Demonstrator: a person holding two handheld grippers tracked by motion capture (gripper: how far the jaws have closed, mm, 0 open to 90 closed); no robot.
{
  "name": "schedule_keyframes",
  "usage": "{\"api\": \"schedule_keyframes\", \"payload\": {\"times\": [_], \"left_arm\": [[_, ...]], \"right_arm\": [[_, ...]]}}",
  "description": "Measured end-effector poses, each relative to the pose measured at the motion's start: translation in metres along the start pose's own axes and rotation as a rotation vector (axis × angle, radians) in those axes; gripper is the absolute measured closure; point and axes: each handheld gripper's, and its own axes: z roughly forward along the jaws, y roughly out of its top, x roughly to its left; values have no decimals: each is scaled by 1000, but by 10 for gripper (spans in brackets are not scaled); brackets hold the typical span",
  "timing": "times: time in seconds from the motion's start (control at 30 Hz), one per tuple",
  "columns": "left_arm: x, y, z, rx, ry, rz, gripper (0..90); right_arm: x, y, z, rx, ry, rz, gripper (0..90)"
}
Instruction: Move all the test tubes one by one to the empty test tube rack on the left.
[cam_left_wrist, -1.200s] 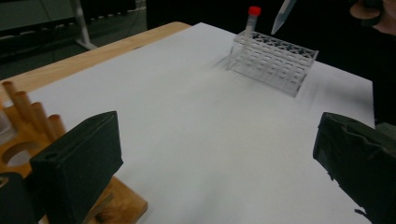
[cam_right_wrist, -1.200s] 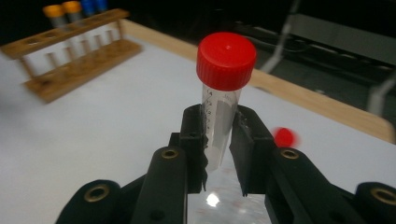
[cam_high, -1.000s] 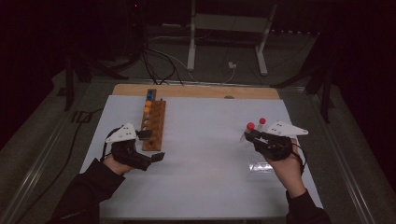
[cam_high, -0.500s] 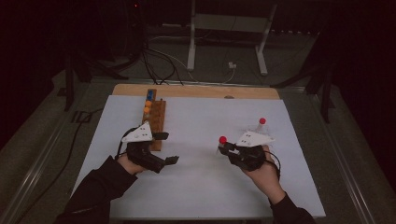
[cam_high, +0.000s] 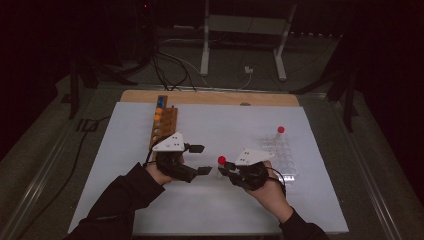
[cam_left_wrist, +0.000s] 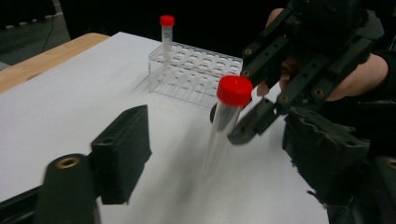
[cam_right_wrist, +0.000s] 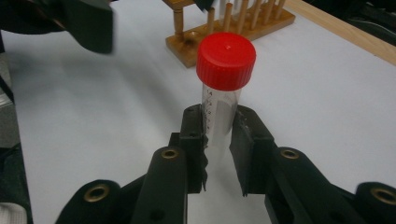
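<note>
Clear red-capped tube (cam_right_wrist: 223, 93), upright, clamped mid-table in tool

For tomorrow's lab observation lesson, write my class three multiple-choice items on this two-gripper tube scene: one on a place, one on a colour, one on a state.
1. Where does the wooden tube rack stand on the white mat?
A. at its far left side
B. at its near right corner
C. in the middle of its near edge

2. What colour is the cap of the tube in the right gripper?
A. blue
B. red
C. orange

3. How is the left gripper?
A. shut on a tube
B. shut on nothing
C. open, holding nothing

Answers:
1 A: in the high view the rack stands by the mat's far left edge, beyond the left gripper.
2 B: the right gripper view shows a red cap on the clear capped tube clamped between the jaws.
3 C: the left gripper view shows its jaws wide apart, the tube ahead held by the other gripper.
</note>
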Motion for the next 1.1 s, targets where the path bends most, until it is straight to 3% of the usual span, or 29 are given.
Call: {"api": "schedule_keyframes", "payload": {"times": [0.37,0.7,1.03,1.1], "left_arm": [[-6,7,24,0,-32,40,482],[-6,7,32,-9,-38,58,684],[-5,14,31,-23,-36,74,715],[-4,16,29,-23,-27,77,715]], "right_arm": [[2,0,1,-4,17,2,750],[2,0,2,-2,13,8,749],[-1,1,-2,-30,13,25,732],[-2,0,-3,-53,17,44,644]]}}
